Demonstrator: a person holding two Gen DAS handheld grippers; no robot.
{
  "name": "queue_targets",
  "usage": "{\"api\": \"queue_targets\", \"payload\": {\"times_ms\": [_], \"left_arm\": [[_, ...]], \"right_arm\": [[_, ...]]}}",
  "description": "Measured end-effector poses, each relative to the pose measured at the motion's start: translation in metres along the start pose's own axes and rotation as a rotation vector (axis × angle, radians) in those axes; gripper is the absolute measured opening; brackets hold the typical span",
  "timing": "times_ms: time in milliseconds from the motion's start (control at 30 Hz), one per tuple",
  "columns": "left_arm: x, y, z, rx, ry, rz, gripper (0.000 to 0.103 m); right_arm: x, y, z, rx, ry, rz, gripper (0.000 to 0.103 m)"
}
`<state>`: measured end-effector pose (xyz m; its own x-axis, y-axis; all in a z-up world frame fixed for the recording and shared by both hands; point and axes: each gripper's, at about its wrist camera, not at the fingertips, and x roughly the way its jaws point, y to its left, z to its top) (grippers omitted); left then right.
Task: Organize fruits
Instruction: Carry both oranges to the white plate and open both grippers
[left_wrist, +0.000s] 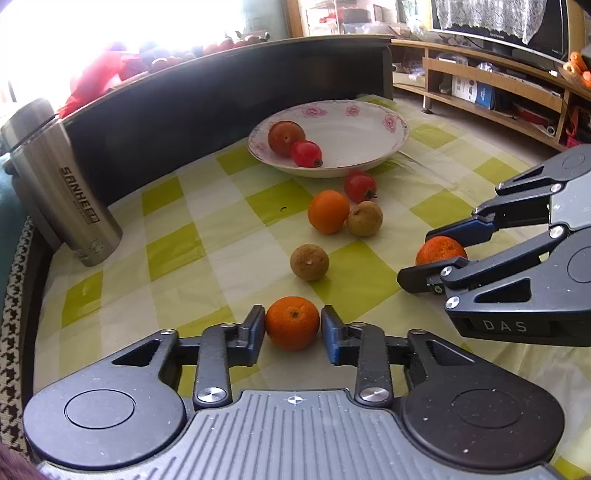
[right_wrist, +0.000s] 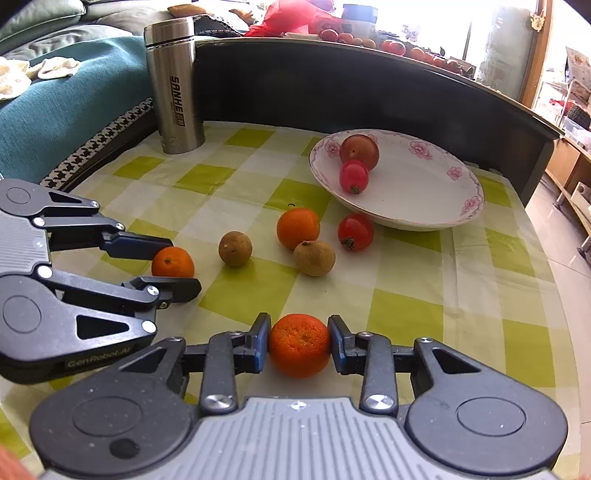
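Note:
My left gripper (left_wrist: 293, 325) is shut on a small orange (left_wrist: 292, 323) low over the checked cloth; in the right wrist view it is the gripper (right_wrist: 183, 265) on the left. My right gripper (right_wrist: 299, 339) is shut on a rougher orange (right_wrist: 299, 345), also seen from the side (left_wrist: 441, 251). A flowered white plate (left_wrist: 362, 125) further back holds a reddish-brown fruit (left_wrist: 286, 137) and a red fruit (left_wrist: 306, 154). Loose between plate and grippers lie a red fruit (left_wrist: 360, 185), a third orange (left_wrist: 328, 211) and two brown fruits (left_wrist: 365, 218) (left_wrist: 309, 261).
A steel flask (left_wrist: 64, 188) stands at the table's left edge beside a teal sofa cover (right_wrist: 55, 110). A dark raised ledge (left_wrist: 184, 99) with more fruit and a red bag runs behind the plate. The table's right edge drops to the floor, with a TV stand (left_wrist: 491, 77) beyond.

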<state>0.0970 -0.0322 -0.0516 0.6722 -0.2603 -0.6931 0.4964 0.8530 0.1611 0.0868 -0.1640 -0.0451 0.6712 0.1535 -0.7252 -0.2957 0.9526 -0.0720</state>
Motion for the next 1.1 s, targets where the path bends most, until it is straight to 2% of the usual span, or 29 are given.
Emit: {"api": "queue_targets", "payload": {"times_ms": [233, 400, 633, 900, 1100], "left_arm": [[-0.003, 0.0, 0.006, -0.012, -0.005, -0.002, 0.039], [-0.007, 0.003, 0.016, -0.052, -0.032, -0.015, 0.039], [-0.009, -0.001, 0.034, -0.049, -0.073, -0.023, 0.039], [0.0, 0.002, 0.066, -0.069, -0.131, -0.021, 0.039], [0.02, 0.004, 0.097, -0.07, -0.167, -0.013, 0.038]], "right_arm": [[-0.005, -0.001, 0.007, 0.021, -0.005, -0.011, 0.039], [-0.01, -0.004, 0.011, 0.04, -0.016, -0.013, 0.039], [-0.013, -0.015, 0.02, 0.065, -0.043, -0.03, 0.039], [-0.012, -0.037, 0.041, 0.111, -0.083, -0.071, 0.039], [-0.001, -0.061, 0.065, 0.123, -0.115, -0.116, 0.039]]}}
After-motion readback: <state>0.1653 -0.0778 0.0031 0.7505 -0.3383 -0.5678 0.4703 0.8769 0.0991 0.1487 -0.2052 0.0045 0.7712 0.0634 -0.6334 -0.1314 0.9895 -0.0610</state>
